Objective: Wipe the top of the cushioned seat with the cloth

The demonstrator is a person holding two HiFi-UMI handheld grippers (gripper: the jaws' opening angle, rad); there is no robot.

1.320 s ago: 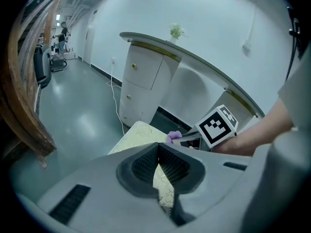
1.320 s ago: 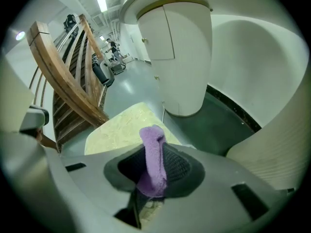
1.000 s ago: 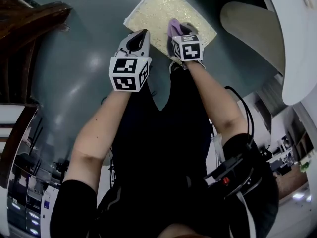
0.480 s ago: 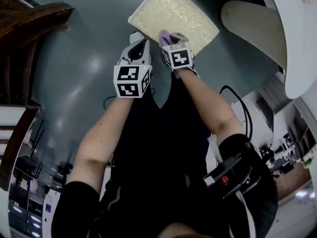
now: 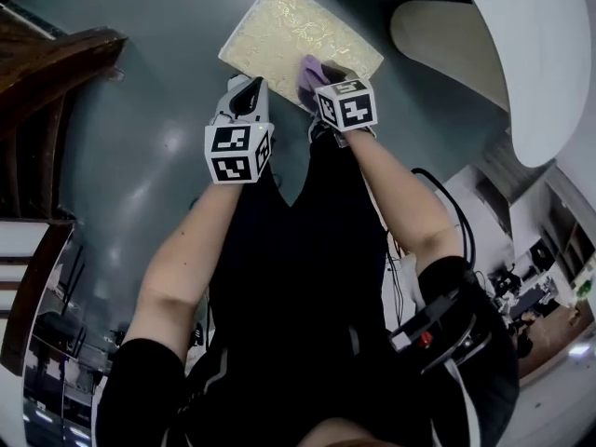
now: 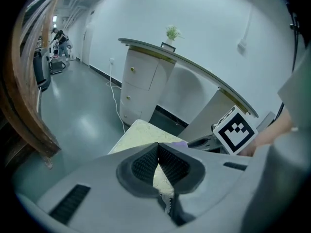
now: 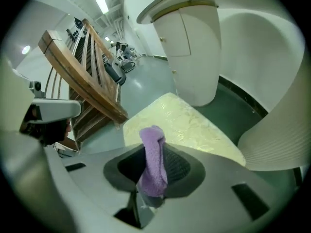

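The cushioned seat (image 5: 296, 35) has a pale yellow patterned top and stands on the grey floor ahead of me; it also shows in the left gripper view (image 6: 141, 132) and the right gripper view (image 7: 187, 123). My right gripper (image 5: 315, 80) is shut on a purple cloth (image 7: 153, 159), which pokes out over the seat's near edge (image 5: 310, 71). My left gripper (image 5: 246, 93) hovers beside the seat's near left corner, jaws closed with nothing between them (image 6: 158, 152).
A white curved counter (image 5: 521, 54) stands to the right of the seat. A wooden stair rail (image 5: 56, 73) runs along the left. A white cabinet (image 6: 143, 84) stands behind the seat, with a cable on the floor beside it.
Both grippers have shifted slightly left along the seat's near edge. The right gripper still holds the cloth.
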